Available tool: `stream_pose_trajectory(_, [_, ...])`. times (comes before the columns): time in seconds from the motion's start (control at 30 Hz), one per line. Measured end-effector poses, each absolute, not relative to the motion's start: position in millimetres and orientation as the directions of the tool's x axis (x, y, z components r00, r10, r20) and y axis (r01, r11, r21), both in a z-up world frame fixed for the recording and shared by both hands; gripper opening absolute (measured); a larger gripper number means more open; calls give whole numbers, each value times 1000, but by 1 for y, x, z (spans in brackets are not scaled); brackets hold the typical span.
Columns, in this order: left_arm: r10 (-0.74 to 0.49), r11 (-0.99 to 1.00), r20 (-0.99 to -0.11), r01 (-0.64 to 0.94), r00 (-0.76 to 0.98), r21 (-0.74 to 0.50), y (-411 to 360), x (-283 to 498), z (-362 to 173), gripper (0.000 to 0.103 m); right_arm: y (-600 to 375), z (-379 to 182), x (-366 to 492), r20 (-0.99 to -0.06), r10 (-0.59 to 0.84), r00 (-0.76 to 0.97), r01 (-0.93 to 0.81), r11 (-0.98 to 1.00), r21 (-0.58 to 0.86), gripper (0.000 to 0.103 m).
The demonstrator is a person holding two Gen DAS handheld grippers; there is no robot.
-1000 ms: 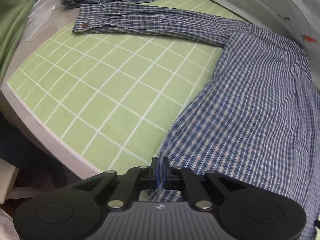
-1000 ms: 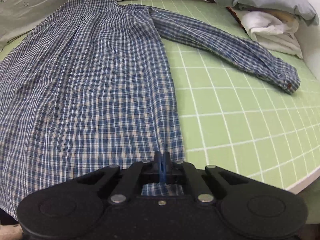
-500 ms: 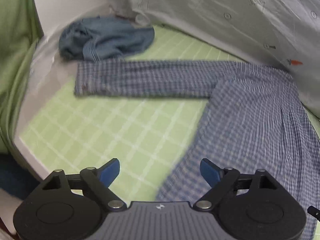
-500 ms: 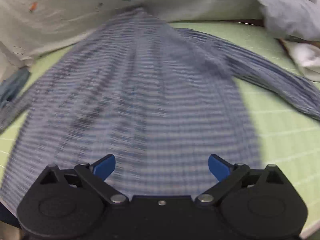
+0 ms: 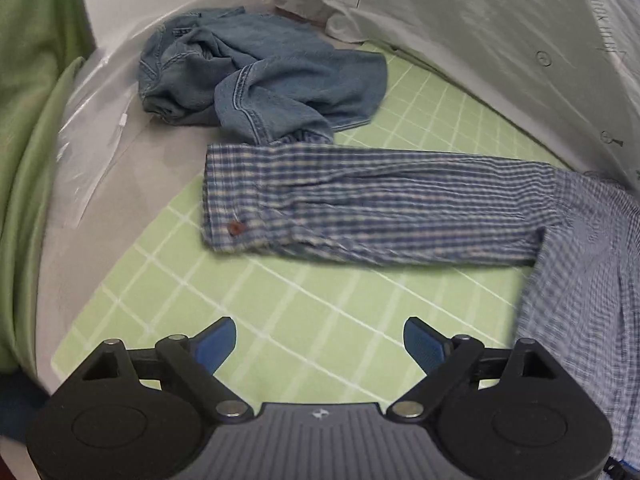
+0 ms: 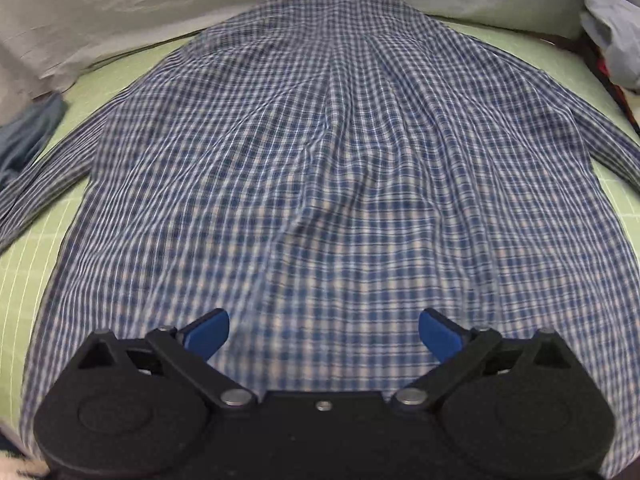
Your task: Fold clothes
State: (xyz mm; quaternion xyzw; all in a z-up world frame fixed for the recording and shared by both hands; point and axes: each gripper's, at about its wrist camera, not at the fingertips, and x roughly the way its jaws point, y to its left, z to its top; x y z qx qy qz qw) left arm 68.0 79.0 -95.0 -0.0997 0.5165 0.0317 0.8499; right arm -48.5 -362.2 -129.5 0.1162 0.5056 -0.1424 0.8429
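A blue-and-white checked shirt [image 6: 320, 160] lies spread flat, back up, on the green grid mat [image 5: 320, 300]. Its left sleeve [image 5: 380, 208] stretches out sideways and ends in a cuff with a brown button [image 5: 236, 228]. My left gripper [image 5: 320, 340] hovers open over bare mat just in front of that sleeve, with nothing between its blue pads. My right gripper [image 6: 323, 330] is open above the lower middle of the shirt's body and holds no cloth. The shirt's hem is hidden behind the right gripper's body.
A crumpled denim garment [image 5: 260, 76] lies just beyond the cuff, touching the sleeve's far edge. A clear plastic bag [image 5: 92, 120] and green cloth [image 5: 32, 120] lie at the left. A white printed sheet [image 5: 500, 40] rises behind. Grey cloth [image 6: 612, 40] is piled at the far right.
Both grippers were shut on the shirt's bottom edge a second ago; both have let go and opened wide. The left has moved towards the sleeve, the right over the shirt's middle.
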Motion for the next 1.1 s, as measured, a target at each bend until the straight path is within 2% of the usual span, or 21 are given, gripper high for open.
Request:
stream_pose_trajectory(0.2, [-25,984,-896,-149,443,-101,115,116,-114,91,-330,-131,-43,-906,-182,382,397,917,-17,102])
stream_pose_trajectory(0.4, [-27,980,-900,-166,434,-110,134,141,-130,91,-309,-133,-40,-922,-236,306,372,922,-113,102])
stream_pose_trajectory(0.5, [-50,975,-895,-171,443,-139,140,148,-135,89,-305,-133,-35,-924,-242,298,383,916,-116,102])
stream_pose_trajectory(0.57, [-63,975,-892,-163,447,-151,142,152,-136,78,-304,-133,-30,-924,-241,296,391,913,-114,102])
stream_pose_trajectory(0.63, [-58,977,-894,-159,444,-142,140,155,-136,57,-302,-133,-27,-925,-240,294,396,912,-111,102])
stream_pose_trajectory(0.67, [-50,978,-896,-160,442,-133,140,156,-136,50,-301,-133,-25,-925,-239,296,398,911,-108,102])
stream_pose_trajectory(0.73, [-47,978,-896,-162,442,-131,139,156,-134,27,-300,-132,-22,-923,-234,305,404,910,-97,102])
stream_pose_trajectory(0.8, [-53,977,-890,-161,452,-141,138,156,-129,11,-301,-132,-19,-921,-229,314,407,909,-88,102])
stream_pose_trajectory(0.97, [-76,987,-864,-87,498,-137,115,147,-109,7,-310,-130,-19,-913,-218,344,402,913,-66,102])
stream_pose_trajectory(1.1, [-157,981,-839,-13,521,-192,79,140,-89,6,-325,-129,-26,-904,-225,362,429,902,-53,102])
